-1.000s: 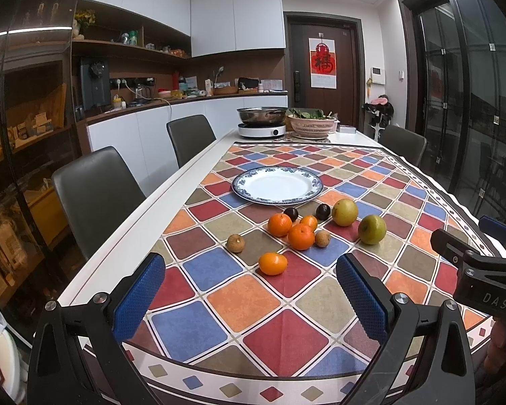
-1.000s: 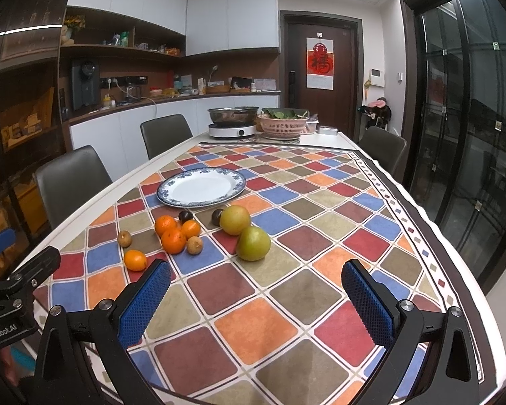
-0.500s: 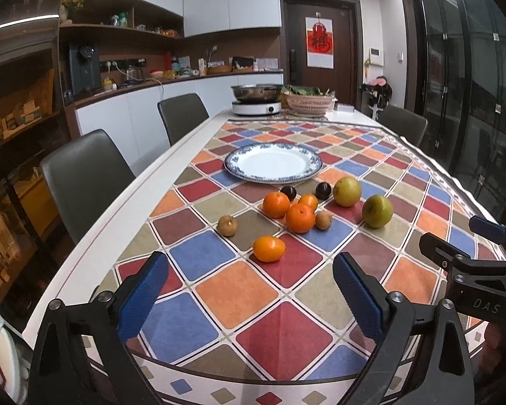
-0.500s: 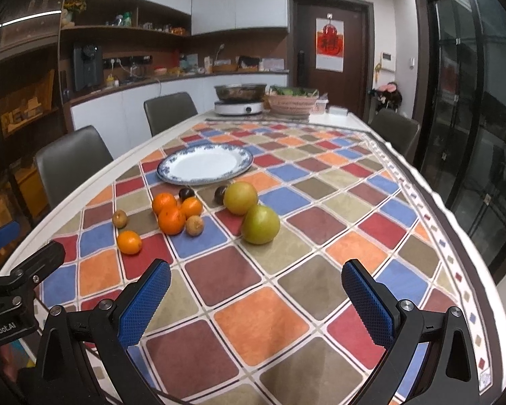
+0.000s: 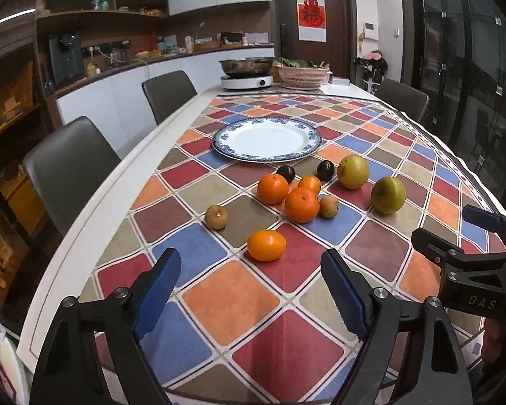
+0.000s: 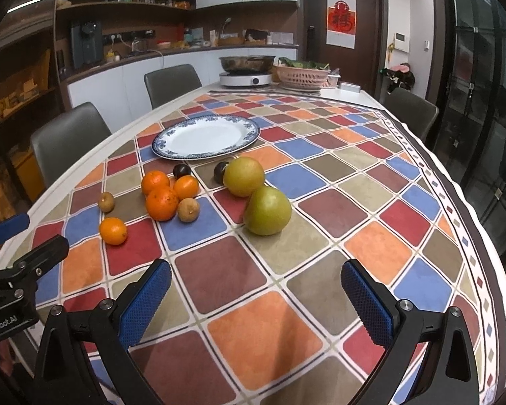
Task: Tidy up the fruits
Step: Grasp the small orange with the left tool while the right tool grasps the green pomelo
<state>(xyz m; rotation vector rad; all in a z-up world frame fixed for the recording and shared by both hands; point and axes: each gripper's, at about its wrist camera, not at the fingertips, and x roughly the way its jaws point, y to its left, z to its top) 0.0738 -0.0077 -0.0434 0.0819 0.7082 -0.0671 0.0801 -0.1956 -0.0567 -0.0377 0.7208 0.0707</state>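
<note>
A white plate with a blue rim [image 5: 266,139] [image 6: 205,136] sits empty on the checkered tablecloth. In front of it lie several oranges, the nearest one [image 5: 266,245] [image 6: 113,231] apart from the rest, two green-yellow pears [image 5: 388,194] [image 6: 267,210], two dark plums [image 5: 325,170] and two small brown fruits [image 5: 216,216]. My left gripper [image 5: 251,292] is open and empty, just short of the nearest orange. My right gripper [image 6: 254,303] is open and empty, short of the nearer pear.
A pot on a white induction hob [image 5: 247,81] and a pink basket of greens [image 5: 302,74] stand at the table's far end. Grey chairs [image 5: 67,165] line the left side, one more [image 6: 410,109] at the far right. The right gripper's body [image 5: 469,270] is at my left view's right edge.
Both grippers have moved forward and lower toward the fruit, which now looks larger and closer. Both stay open. No fruit has moved.
</note>
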